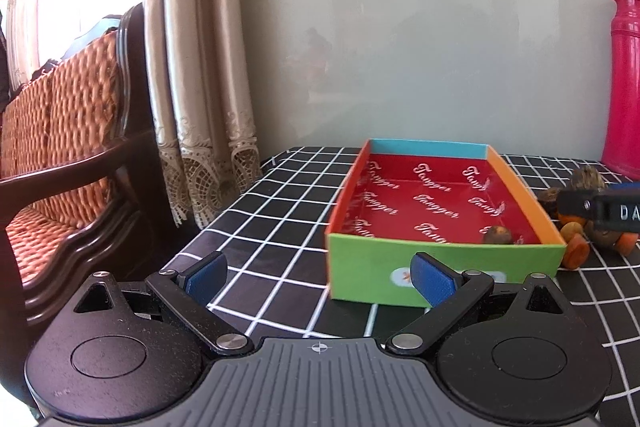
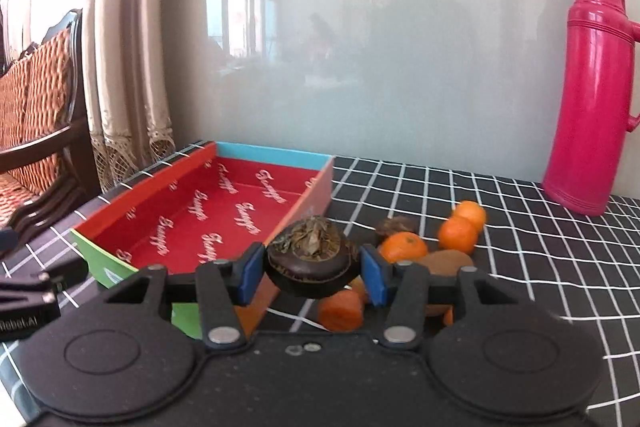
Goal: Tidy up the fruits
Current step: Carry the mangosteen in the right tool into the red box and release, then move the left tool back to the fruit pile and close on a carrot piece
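Nearest of all is the right gripper [image 2: 312, 273], its blue pads clamped on either side of a dark, squat fruit [image 2: 312, 259] with a dried leafy cap (a mangosteen, I would guess). The fruit hangs clear of the table, just off the near right corner of the colourful box [image 2: 200, 223]. Its cap faces up and a little away from the camera, and its broad axis runs level from pad to pad.

The left gripper [image 1: 320, 279] waits with its jaws spread wide and nothing between them, in front of the box's green wall.

Inside the box one small brown fruit [image 1: 497, 235] lies by the near right corner. To the right of the box sit several tangerines [image 2: 402, 247] and more brown fruit.

The grip is only on the round flanks, so the fruit could roll out or twist. Carried too low, it could knock the box's orange wall and shove the light box.
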{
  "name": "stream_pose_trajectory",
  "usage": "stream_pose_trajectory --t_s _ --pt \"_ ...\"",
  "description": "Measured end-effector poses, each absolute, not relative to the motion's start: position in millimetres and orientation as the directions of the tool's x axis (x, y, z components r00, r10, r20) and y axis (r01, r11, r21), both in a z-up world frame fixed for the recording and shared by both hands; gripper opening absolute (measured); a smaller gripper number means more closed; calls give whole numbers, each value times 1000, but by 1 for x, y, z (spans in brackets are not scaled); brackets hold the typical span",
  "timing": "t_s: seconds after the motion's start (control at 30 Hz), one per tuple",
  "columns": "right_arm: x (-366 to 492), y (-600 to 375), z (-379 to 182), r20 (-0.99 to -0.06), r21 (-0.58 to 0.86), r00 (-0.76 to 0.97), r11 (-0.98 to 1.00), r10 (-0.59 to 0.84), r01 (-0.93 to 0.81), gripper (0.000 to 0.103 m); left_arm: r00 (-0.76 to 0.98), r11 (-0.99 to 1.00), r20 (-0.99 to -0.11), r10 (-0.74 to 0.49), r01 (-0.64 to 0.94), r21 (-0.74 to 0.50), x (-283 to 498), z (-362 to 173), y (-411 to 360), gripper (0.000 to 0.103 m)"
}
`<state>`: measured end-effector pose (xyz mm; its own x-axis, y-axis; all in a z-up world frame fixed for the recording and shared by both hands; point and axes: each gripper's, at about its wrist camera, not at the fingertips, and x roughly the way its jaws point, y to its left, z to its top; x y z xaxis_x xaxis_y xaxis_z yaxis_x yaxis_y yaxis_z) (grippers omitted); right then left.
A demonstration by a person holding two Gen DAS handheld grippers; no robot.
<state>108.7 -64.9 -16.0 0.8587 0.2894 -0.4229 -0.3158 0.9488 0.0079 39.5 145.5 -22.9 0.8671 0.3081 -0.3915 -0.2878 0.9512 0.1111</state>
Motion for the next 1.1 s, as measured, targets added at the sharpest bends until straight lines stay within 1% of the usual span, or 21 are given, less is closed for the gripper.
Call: stream_pose_trajectory --t_s 0.13,0.27,0.57,0.63,0.67,0.77,0.87,0.93,0.97,1.1 --pt "106 -47 -14 -390 22 863 941 320 -339 51 861 947 -395 321 -305 105 36 -24 155 97" --pt "104 -27 -17 -382 9 859 930 342 -366 51 857 943 -396 330 -317 99 34 -24 165 97" --pt "109 -3 -32 -428 31 830 924 357 -381 52 859 944 -396 325 -317 89 33 -24 169 97" --pt "104 -1 -31 -406 14 845 927 347 -374 63 860 945 -396 323 -314 89 34 -24 168 97" --pt "100 -1 -30 -390 4 855 929 342 -370 74 860 946 -397 320 -311 89 34 -24 167 98" --pt "92 -5 -23 -342 -32 877 928 338 -370 77 861 947 -396 318 -308 89 35 -24 166 98" --pt "91 -17 -18 -332 -34 885 934 326 -357 82 866 950 -395 308 -300 82 36 -24 163 98" --pt "92 -27 -14 -319 -29 895 941 311 -337 86 873 954 -387 296 -288 81 37 -23 159 98" --pt "92 -35 -12 -311 -22 902 946 300 -322 89 879 959 -385 281 -275 73 37 -22 156 98" --pt "95 -66 -5 -297 21 920 965 256 -262 91 901 973 -368 231 -225 60 37 -20 141 98"
